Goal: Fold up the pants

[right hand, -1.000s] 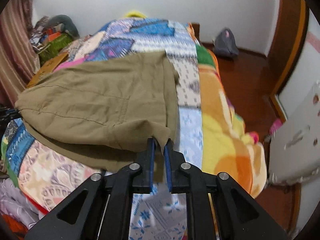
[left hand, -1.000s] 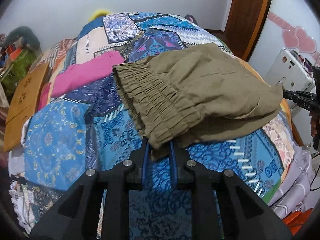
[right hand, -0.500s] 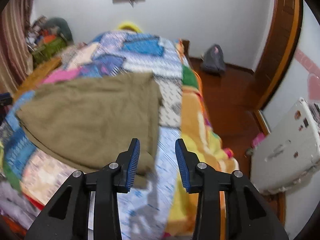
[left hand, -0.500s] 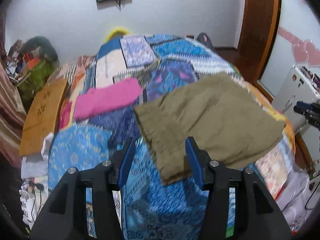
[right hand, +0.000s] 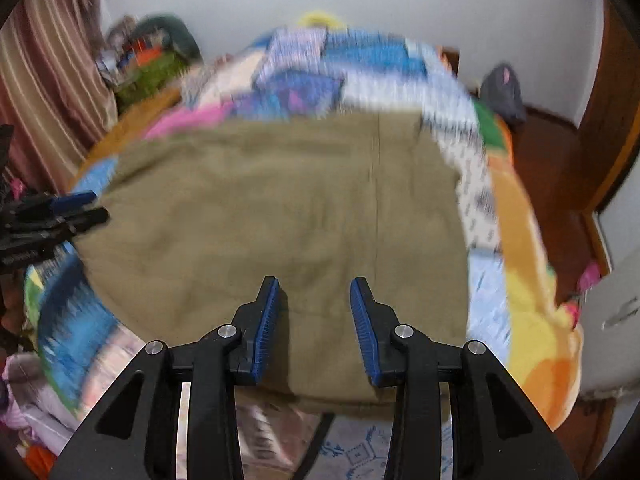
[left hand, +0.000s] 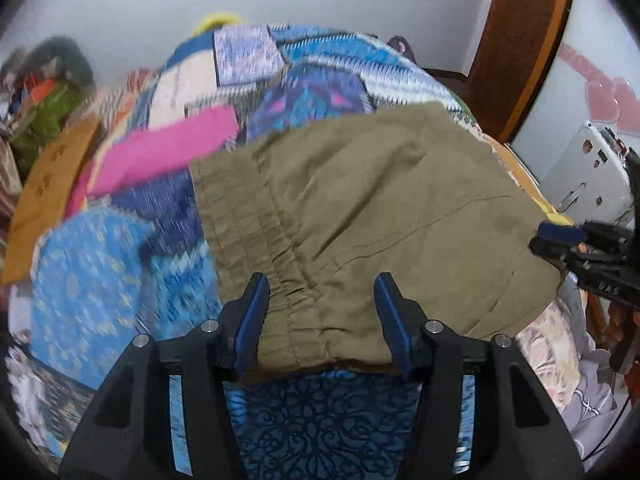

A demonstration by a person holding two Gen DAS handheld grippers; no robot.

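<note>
A bed under a bright patchwork quilt of blue, white and orange panels [left hand: 100, 288] fills the room. On its near half lies the pair of olive-green cotton pants [left hand: 380, 208], folded into a broad slab with the gathered elastic waistband to the left. I'd say the next fold goes best if both near corners are pinched cleanly through all layers and carried over level. The left gripper [left hand: 320, 320] has just been opening; its jaws stand wide above the waistband, pressing nothing. The right gripper [right hand: 316, 320], also just opened, is narrower and empty over the near hem.
</note>
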